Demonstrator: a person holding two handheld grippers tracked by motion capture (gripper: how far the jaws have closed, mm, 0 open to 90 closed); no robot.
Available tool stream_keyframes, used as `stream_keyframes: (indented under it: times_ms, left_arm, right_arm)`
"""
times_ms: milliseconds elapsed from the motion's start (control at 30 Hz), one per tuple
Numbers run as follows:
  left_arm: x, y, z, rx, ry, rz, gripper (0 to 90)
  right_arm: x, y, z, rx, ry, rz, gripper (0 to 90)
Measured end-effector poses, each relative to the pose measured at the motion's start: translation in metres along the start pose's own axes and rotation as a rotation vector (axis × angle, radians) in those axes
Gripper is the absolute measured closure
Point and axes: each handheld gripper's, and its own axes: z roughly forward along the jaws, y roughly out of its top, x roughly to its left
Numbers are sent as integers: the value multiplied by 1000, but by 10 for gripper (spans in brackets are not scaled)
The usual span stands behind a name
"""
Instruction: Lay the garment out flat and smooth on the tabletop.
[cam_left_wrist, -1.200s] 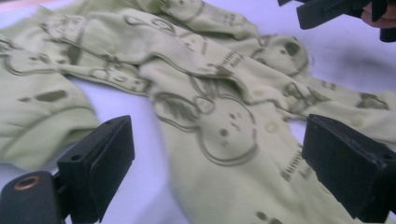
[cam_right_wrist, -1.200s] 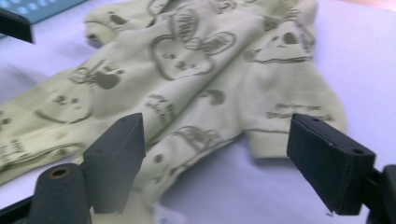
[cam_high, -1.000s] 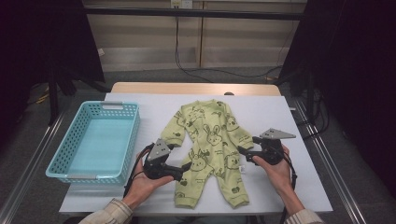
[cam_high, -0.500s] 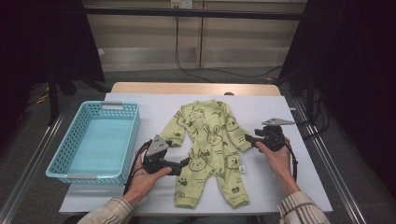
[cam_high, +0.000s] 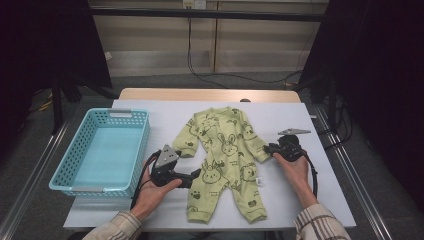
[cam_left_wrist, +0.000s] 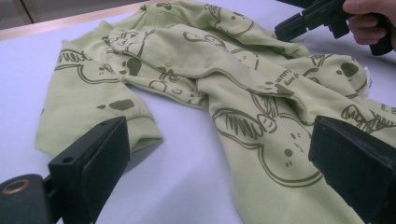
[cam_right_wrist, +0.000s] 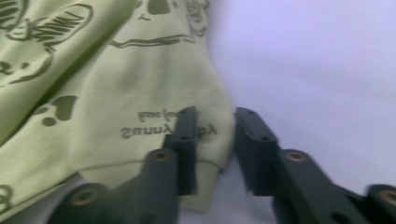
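A light green baby onesie (cam_high: 225, 150) with rabbit prints lies flat on the white table (cam_high: 165, 117). My left gripper (cam_high: 196, 176) rests by the onesie's left side, near the waist. Its jaws stand wide open, one beside the sleeve cuff (cam_left_wrist: 140, 135) and one over the body (cam_left_wrist: 261, 154). My right gripper (cam_high: 267, 148) is at the end of the right sleeve (cam_right_wrist: 116, 93). Its jaws have just been closing and stand a narrow gap apart, with the cuff's edge (cam_right_wrist: 212, 140) between them (cam_right_wrist: 215, 121). The pads do not press the cloth. The right gripper (cam_left_wrist: 292, 25) also appears far off in the left gripper view.
A light blue plastic basket (cam_high: 137, 145) stands on the table's left side, close to my left hand. Bare table lies to the right of the onesie and behind it. Cables (cam_high: 312, 175) trail from the grippers toward the front edge.
The right gripper has moved away from me along the sleeve to its cuff, lower to the table, and its jaws have narrowed. The left gripper has stayed where it was.
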Motion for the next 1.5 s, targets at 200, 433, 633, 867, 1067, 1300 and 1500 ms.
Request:
stream_keyframes:
  times_ms: [200,433,633,867,1067,1300,1500]
  left_arm:
    - [2,0,-1,7,3,-2,56]
    - [2,0,-1,5,8,-3,56]
    - [2,-1,0,-1,8,-9,56]
    - [1,0,0,-3,12,-13,57]
    - [3,0,-1,2,16,-5,56]
    - [2,0,0,-1,15,-8,57]
    - [2,0,0,-1,15,-9,56]
  right_arm:
    - [-2,2,-4,-13,-5,4,876]
    - [-13,10,-26,-98,-44,21,881]
    - [-26,18,-39,-146,-86,17,882]
    - [-39,31,-43,-158,-134,1,883]
    - [-52,40,-44,-166,-176,9,884]
    - [-67,44,-42,-165,-215,21,884]
    - [-73,44,-42,-166,-233,37,884]
